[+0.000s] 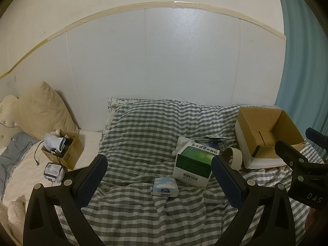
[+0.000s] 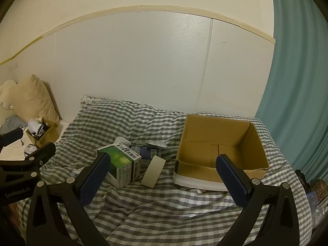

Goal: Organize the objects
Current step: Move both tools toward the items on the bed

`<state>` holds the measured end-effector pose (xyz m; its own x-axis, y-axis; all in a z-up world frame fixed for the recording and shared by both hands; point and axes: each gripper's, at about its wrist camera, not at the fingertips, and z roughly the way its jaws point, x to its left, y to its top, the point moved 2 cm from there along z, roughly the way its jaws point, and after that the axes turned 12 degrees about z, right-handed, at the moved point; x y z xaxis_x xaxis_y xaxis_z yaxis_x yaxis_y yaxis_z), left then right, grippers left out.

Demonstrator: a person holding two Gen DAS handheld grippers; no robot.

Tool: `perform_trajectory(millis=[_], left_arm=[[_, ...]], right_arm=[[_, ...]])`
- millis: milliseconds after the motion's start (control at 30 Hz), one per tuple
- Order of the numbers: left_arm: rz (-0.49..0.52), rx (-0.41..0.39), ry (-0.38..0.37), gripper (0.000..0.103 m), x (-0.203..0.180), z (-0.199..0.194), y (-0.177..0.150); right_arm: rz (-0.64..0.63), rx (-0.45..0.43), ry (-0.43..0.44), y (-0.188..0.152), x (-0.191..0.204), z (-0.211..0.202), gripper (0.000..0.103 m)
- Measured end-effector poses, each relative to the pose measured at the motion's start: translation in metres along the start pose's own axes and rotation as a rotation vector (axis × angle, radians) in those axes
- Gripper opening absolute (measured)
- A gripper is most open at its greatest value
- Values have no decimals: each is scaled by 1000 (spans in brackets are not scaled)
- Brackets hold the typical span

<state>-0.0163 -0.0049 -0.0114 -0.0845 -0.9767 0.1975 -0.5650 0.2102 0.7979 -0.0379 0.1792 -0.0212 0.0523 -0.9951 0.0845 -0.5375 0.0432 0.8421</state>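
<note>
Both tongs, the left tongs (image 1: pixel 158 176) and the right tongs (image 2: pixel 163 177), gape wide over the bed (image 1: pixel 143 127) with nothing held.

Between the left fingers lie a small tissue pack (image 1: pixel 165 189) and, just behind it, a green medicine box (image 1: pixel 193 166). A roll of tape (image 2: pixel 153 171) leans just beside that box, and the open cardboard box (image 2: pixel 221 143) sits to their right on the checked quilt.

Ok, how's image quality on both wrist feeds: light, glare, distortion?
Left wrist: dim and grainy; the fisheye bows the wall panels; the green box stays sharp, its barcode visible. Right wrist: dim too, with soft glare on the wall panels; the cardboard box is clear; dark vignette in the corners.
</note>
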Motion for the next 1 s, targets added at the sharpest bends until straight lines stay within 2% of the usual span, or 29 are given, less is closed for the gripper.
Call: perform_trajectory(millis=[1000], left_arm=[[-19,23,5,103,9,5,-3]], right_arm=[[-13,27,34,-3,4,3,103]])
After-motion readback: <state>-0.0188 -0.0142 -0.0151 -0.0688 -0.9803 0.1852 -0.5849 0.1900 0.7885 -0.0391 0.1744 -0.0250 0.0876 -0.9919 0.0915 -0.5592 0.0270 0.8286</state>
